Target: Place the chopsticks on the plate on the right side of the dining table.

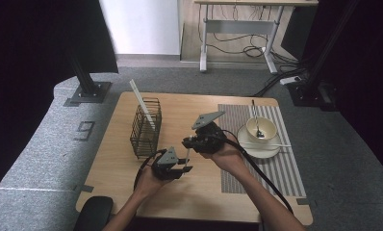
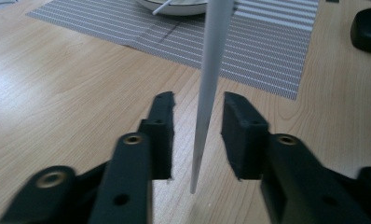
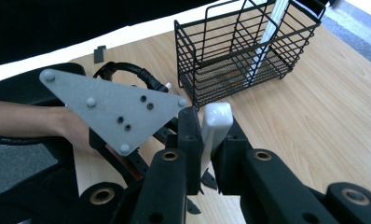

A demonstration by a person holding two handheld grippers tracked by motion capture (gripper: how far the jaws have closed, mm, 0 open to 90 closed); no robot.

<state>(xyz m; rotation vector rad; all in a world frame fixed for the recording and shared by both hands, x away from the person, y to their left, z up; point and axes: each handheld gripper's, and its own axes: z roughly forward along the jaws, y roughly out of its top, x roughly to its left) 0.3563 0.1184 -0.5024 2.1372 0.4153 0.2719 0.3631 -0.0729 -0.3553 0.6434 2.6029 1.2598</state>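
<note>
Presently, at the left of the worktop (image 1: 132,192) stands a black wire basket (image 1: 146,127) with one white chopstick (image 1: 142,108) leaning in it, its top pointing to the far left.

Right of the basket and nearer the person, the left hand-held gripper (image 1: 184,168) has its jaws part-closed around a second white chopstick (image 2: 210,88). In the left gripper view a gap shows on each side of the stick, so the pads do not yet press on it.

The right hand-held gripper (image 1: 187,143) is closed on the thick end of that same stick (image 3: 215,125) and holds it clear of the worktop. The stick's long axis runs from the right jaws down through the left jaws, thin tip lowermost. The left hand-held gripper is the nearer one to the basket, which lies to its far left; a handover therefore depends on the left jaws closing on the lower shaft.

At the right, a striped placemat (image 1: 286,168) carries a plate (image 1: 259,149) and bowl (image 1: 261,129) with a spoon (image 1: 255,118).

In the high view the held stick is hard to make out between the two grippers.
</note>
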